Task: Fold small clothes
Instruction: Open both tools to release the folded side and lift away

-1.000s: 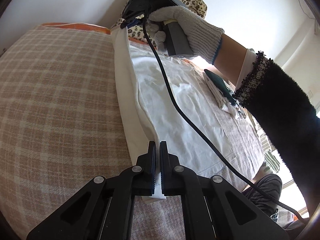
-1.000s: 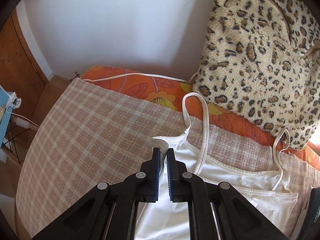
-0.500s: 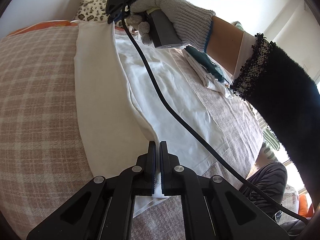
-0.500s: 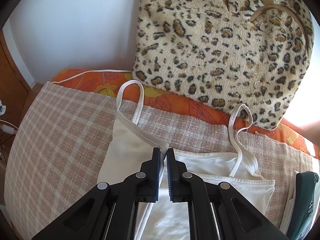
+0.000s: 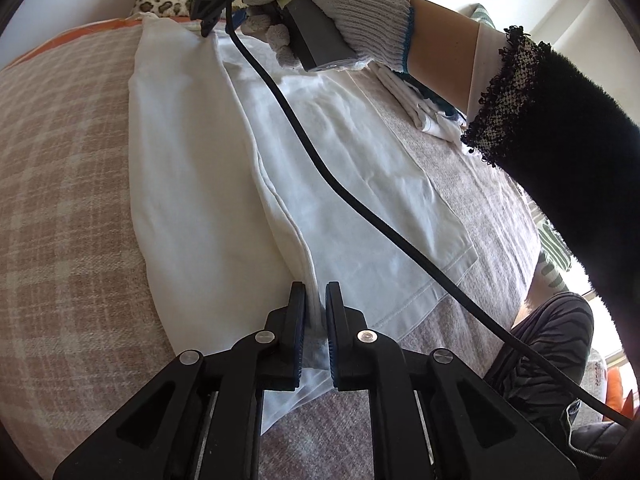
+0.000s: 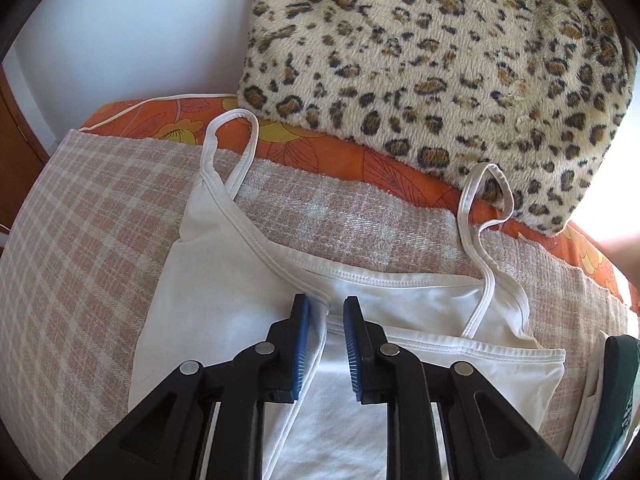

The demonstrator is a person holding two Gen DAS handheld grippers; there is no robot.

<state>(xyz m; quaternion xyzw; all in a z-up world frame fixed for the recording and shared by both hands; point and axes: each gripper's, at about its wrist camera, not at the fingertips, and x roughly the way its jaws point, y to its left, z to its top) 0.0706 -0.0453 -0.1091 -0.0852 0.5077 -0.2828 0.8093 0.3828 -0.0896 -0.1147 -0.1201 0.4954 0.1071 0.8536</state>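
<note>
A white camisole [image 5: 192,152] with thin straps lies on the plaid cover [image 5: 60,168], its left side folded over the middle. My left gripper [image 5: 316,304] is at the hem end; its jaws stand slightly apart with the folded edge between them. My right gripper [image 6: 327,316] is at the neckline end [image 6: 280,260], jaws open a little, the fold edge lying between them. The right gripper also shows in the left wrist view [image 5: 212,20], held by a gloved hand. The two straps [image 6: 232,140] lie toward the orange bedding.
A leopard-print cushion [image 6: 440,60] stands behind the garment on orange floral bedding [image 6: 340,156]. Folded clothes with a dark green item [image 6: 616,392] lie to the right. A black cable [image 5: 320,168] crosses over the camisole. A wall rises behind.
Both grippers carried the left side of the camisole over onto the middle and lowered it. Both jaws, shut before, have now opened a little.
</note>
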